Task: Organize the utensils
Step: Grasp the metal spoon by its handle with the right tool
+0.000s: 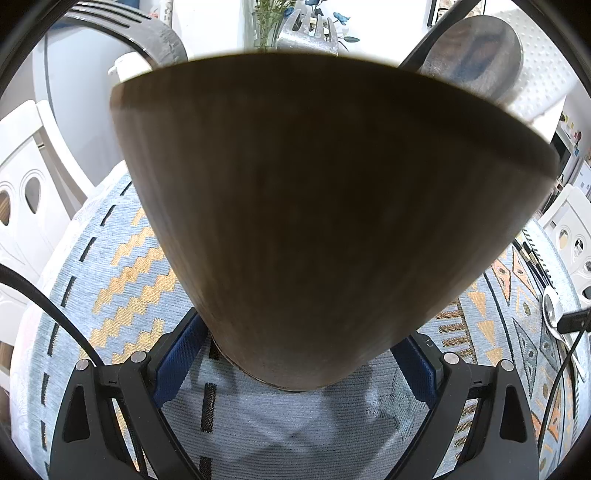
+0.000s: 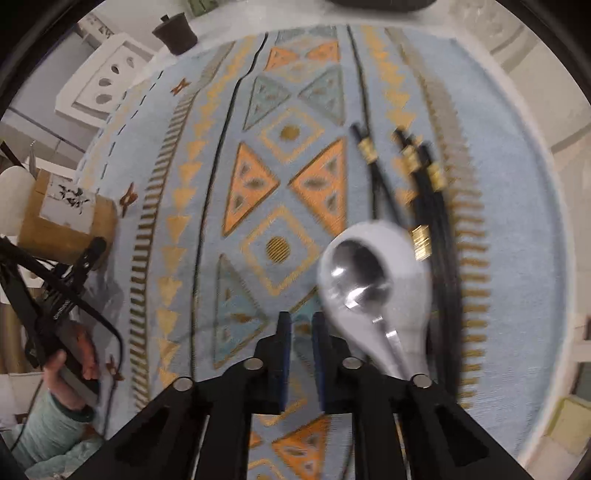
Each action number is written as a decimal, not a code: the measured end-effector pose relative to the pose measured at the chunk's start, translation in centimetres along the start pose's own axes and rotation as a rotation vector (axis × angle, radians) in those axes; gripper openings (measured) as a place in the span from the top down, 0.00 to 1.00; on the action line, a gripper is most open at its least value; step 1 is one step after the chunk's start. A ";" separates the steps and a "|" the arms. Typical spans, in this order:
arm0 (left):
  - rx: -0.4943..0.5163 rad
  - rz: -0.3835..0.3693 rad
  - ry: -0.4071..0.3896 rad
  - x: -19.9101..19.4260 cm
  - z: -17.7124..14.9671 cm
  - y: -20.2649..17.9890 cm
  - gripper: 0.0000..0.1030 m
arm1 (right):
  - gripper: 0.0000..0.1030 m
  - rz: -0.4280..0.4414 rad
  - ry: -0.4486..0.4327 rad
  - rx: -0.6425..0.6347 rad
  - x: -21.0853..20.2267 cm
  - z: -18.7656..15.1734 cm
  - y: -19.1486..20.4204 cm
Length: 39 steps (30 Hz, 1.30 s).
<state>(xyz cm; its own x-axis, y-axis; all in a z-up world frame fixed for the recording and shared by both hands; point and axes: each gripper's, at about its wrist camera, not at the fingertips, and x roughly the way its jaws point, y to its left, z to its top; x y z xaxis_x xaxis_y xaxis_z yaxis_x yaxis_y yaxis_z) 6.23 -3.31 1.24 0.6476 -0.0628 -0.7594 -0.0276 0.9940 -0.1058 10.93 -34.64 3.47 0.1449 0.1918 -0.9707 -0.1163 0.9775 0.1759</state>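
Note:
A brown wooden utensil holder (image 1: 314, 206) fills the left wrist view. My left gripper (image 1: 299, 339) is shut on its base, a blue pad against each side. A slotted spatula (image 1: 147, 29), a fork (image 1: 314, 33) and a wooden spoon (image 1: 476, 55) stick out of its top. In the right wrist view a metal spoon (image 2: 369, 280) lies just right of my right gripper (image 2: 302, 325), with its handle running under the right finger. The jaws stand close together with only cloth showing in the narrow gap. Several black chopsticks (image 2: 428, 192) with gold bands lie right of the spoon.
A blue and orange patterned cloth (image 2: 498, 184) covers the round table. White chairs (image 1: 22, 192) (image 2: 107, 81) stand around it. A dark pot (image 2: 175, 31) sits at the far edge. A person's hand (image 2: 74, 362) in a teal sleeve holds the left gripper by the holder (image 2: 62, 214).

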 end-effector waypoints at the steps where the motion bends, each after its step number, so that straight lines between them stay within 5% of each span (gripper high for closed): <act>1: 0.000 0.000 0.000 0.0 0.0 0.0 0.07 | 0.67 -0.026 -0.001 -0.009 -0.2 0.2 -0.2; 2: 0.000 0.000 0.000 0.0 0.0 0.0 0.07 | 0.50 -0.048 -0.002 -0.015 -0.3 0.5 -0.4; 12: 0.000 0.000 0.000 0.0 0.0 0.0 0.07 | 0.49 -0.129 -0.033 -0.084 1.7 0.8 -0.4; 17: 0.000 0.000 0.000 0.0 0.0 0.0 0.07 | 0.71 -0.106 -0.039 -0.079 1.3 -0.1 0.1; 21: 0.000 0.000 0.000 0.0 0.0 0.0 0.07 | 0.76 0.040 -0.015 -0.021 0.8 -0.8 -0.2; 27: 0.000 0.000 0.000 0.0 0.0 0.0 0.07 | 0.78 0.113 0.021 0.017 1.3 -1.5 -0.3; 35: 0.000 0.000 0.000 0.0 0.0 0.1 0.07 | 0.78 0.067 0.057 0.029 2.0 -0.5 0.2; 39: -0.001 0.000 0.000 0.0 0.0 0.0 0.07 | 0.74 -0.033 0.083 -0.034 2.7 0.1 2.2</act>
<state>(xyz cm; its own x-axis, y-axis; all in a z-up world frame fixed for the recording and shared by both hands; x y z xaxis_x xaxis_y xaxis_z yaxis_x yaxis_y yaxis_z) 6.25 -3.26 1.27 0.6473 -0.0632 -0.7596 -0.0278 0.9939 -0.1065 11.19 -31.97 1.29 0.0672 0.1506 -0.9863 -0.1468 0.9793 0.1396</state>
